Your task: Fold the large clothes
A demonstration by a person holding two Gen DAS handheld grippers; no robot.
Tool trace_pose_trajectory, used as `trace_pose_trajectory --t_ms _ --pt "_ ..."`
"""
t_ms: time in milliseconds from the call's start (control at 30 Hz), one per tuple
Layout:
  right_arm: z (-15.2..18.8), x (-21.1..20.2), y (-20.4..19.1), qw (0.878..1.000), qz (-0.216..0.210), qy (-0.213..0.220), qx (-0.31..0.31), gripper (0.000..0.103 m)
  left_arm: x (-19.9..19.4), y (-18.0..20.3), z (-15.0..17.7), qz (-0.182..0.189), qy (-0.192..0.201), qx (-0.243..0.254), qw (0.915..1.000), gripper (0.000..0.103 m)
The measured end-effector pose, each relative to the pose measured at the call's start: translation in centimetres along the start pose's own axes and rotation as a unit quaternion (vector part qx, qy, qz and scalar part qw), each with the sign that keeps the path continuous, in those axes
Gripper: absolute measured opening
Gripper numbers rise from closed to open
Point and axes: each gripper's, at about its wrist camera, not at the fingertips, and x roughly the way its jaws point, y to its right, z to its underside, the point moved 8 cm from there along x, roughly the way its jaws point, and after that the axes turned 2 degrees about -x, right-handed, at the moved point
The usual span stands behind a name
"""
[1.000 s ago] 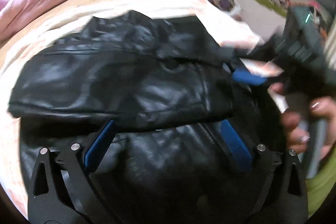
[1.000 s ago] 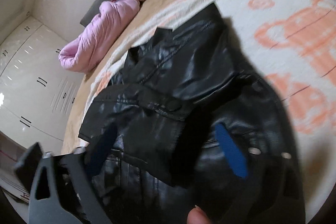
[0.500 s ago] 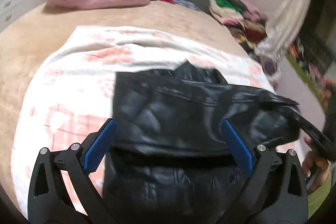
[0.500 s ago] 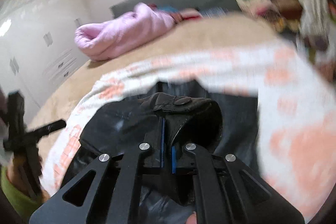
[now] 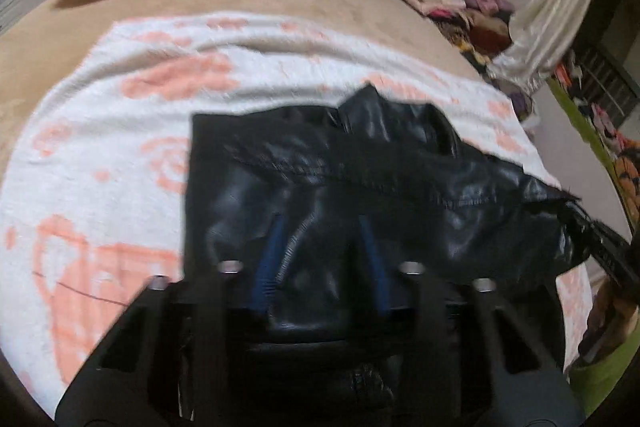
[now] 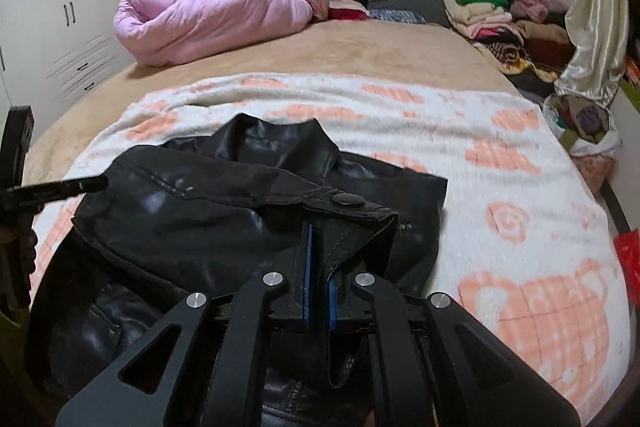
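Black faux-leather folds fill both my grips: my right gripper (image 6: 318, 267) is clamped tight on the snap-tabbed cuff of the black leather jacket (image 6: 224, 203), blue pads pressed flat on the material. My left gripper (image 5: 320, 263) has just been closing, and a bunched fold of the same jacket sits between its blue pads; through the blur they seem to pinch it. The jacket lies crumpled on a white blanket with peach patterns (image 6: 500, 163) over a tan bedspread (image 6: 360, 55). Beyond lies a rolled pink quilt (image 6: 208, 19).

Tan bed (image 6: 360, 55) under peach-patterned white blanket (image 6: 460, 131), black jacket (image 6: 192, 203), rolled pink quilt (image 6: 200, 23).
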Motion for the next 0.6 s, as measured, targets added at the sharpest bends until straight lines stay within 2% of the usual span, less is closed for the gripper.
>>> trace_pose_trajectory --t_ms 133,233,300,367,467,600 --pt "0.6 1.0 0.4 1.000 0.012 -0.012 0.011 0.012 2.0 -0.1 1.3 -0.019 -0.024 0.024 0.9992 0.019" --pt "1.3 1.8 1.1 0.999 0.015 -0.035 0.030 0.023 2.8 -0.5 1.8 -0.015 -0.033 0.019 0.9992 0.019" --pt "1.9 1.6 1.8 0.998 0.022 -0.046 0.048 0.053 3.0 -0.9 2.0 -0.005 -0.037 0.005 0.9993 0.019" --pt "2.0 0.6 2.4 0.996 0.031 -0.034 0.076 0.067 3.1 -0.9 2.1 -0.004 -0.039 0.005 0.9992 0.019" --pt "0.9 -0.8 2.5 0.994 0.033 0.003 0.107 0.067 3.0 -0.9 2.2 -0.008 -0.034 0.003 0.9994 0.019" --pt "-0.6 2.0 -2.0 0.999 -0.011 -0.013 0.049 0.065 3.0 -0.9 2.2 -0.008 -0.033 0.004 0.9994 0.019"
